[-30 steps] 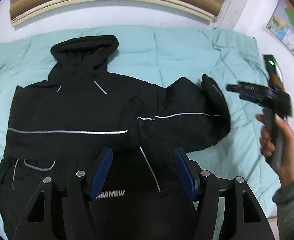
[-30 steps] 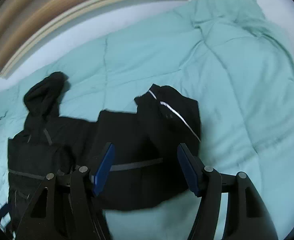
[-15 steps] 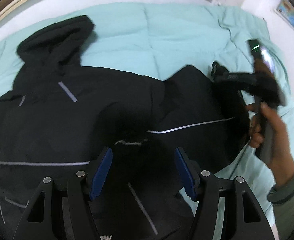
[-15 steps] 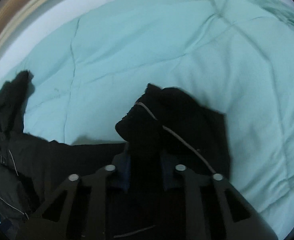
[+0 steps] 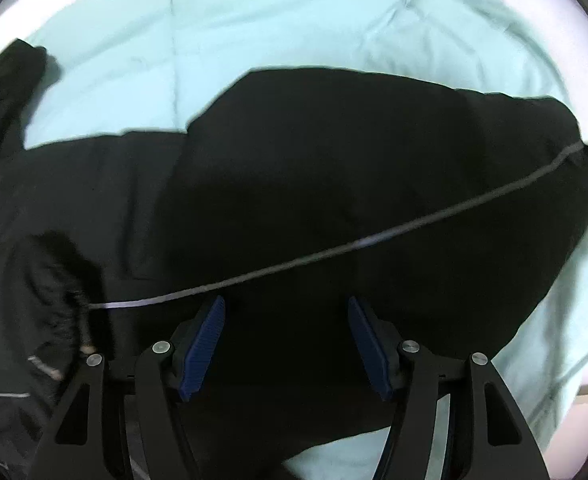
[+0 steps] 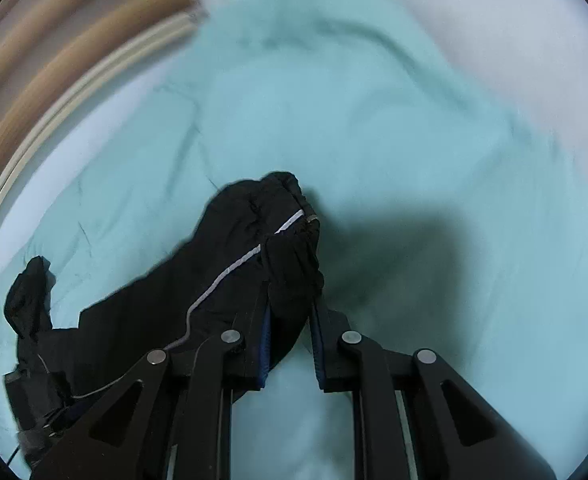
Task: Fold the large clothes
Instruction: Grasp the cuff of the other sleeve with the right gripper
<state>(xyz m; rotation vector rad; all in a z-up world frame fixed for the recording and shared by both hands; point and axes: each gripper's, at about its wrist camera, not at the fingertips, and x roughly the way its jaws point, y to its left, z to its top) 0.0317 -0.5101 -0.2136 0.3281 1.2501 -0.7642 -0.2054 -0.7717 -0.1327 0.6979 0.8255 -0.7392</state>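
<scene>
In your left wrist view, the black jacket (image 5: 334, 184) fills most of the frame, lying on the bed's pale teal quilt (image 5: 253, 20), which shows across the top and down the right edge. A thin grey reflective stripe (image 5: 358, 244) runs from the lower left of centre up to the right edge, along the bulky sleeve (image 5: 374, 152) that lies across the middle. The hood (image 5: 9, 80) sits at the far left edge. No writing or label can be read on the cloth here. Your left hand-held gripper (image 5: 285, 332) sits at the bottom centre, low over the sleeve, its blue-padded fingers (image 5: 203, 344) spread apart with black cloth showing between them; you cannot tell whether the pads touch the fabric.

In your right wrist view, much of the frame is blurred. Your right hand-held gripper (image 6: 289, 328) reaches up from the bottom centre, and its fingers are clamped on the gathered sleeve cuff (image 6: 294, 264), which bunches up above the fingertips. The sleeve (image 6: 181, 280) trails from the cuff down to the lower left, its light stripe (image 6: 229, 268) running along it, and the hood (image 6: 29, 300) lies at the left edge. The teal quilt (image 6: 374, 120) spreads behind, with a dark shadow just right of the cuff. Curved wooden slats of the headboard (image 6: 53, 60) show in the upper left corner.
</scene>
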